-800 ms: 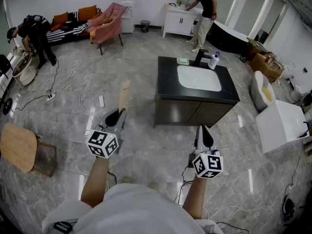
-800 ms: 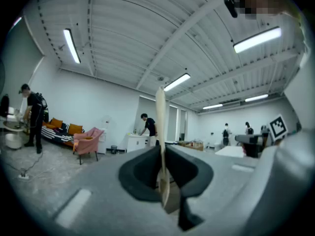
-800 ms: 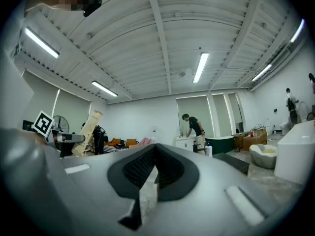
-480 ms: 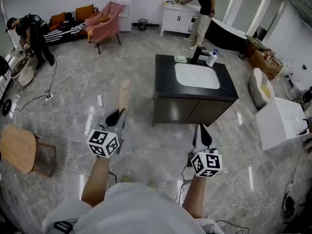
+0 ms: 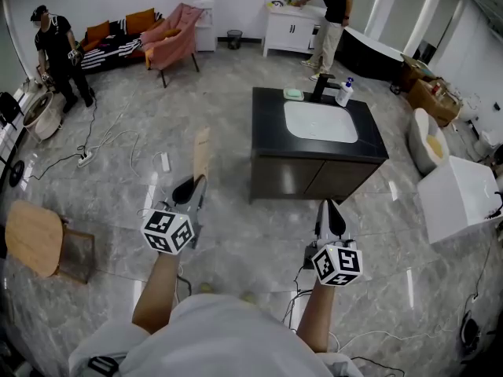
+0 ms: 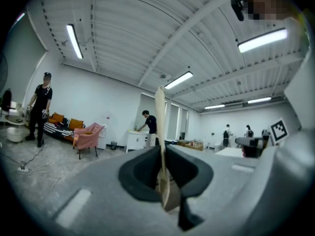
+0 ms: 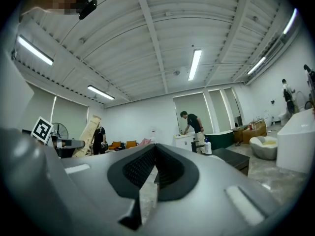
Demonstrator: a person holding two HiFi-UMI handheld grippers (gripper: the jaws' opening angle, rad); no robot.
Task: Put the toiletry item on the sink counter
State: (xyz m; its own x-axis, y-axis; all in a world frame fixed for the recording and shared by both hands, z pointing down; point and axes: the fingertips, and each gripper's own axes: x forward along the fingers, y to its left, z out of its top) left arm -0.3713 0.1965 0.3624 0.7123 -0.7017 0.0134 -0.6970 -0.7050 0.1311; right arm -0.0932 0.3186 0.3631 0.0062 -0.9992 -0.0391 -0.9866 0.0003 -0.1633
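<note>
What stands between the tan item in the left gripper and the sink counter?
Nothing visible: only open floor separates the tan item, clamped in the left gripper, from the sink counter ahead to its right.

I see the toiletry item (image 5: 202, 154) as a long, thin, flat tan strip, clamped by its lower end between the jaws of my left gripper (image 5: 192, 187). It sticks up out of the jaws and points ahead. From along the jaws it shows edge-on, a narrow pale blade. It is over the floor, well apart from the sink counter (image 5: 269, 136), whose black tabletop with a white basin stands ahead, to my right.
</note>
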